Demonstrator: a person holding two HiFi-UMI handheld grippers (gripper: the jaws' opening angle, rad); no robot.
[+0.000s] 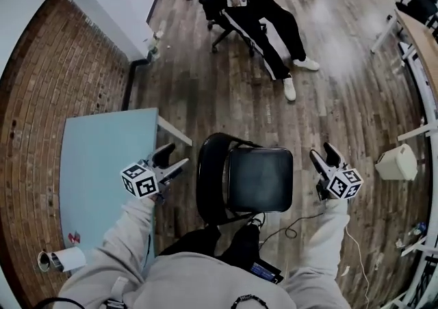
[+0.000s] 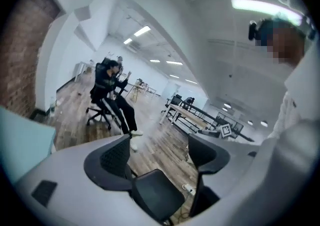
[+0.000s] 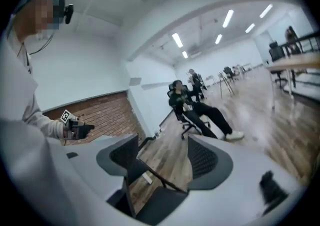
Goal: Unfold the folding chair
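On the wooden floor [image 1: 205, 89], beside a pale blue table [image 1: 102, 157], the black folding chair [image 1: 260, 179] stood unfolded between the left gripper [image 1: 172, 157] and right gripper [image 1: 323, 153], neither touching it, jaws wide apart and empty.

The folding chair [image 1: 260, 179] is black, the table [image 1: 102, 164] pale blue, the floor [image 1: 226, 89] brown wood planks.

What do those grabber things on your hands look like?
The left gripper and right gripper each have two dark curved jaws and a white cube with black square markers. Pale grey sleeves cover both arms.
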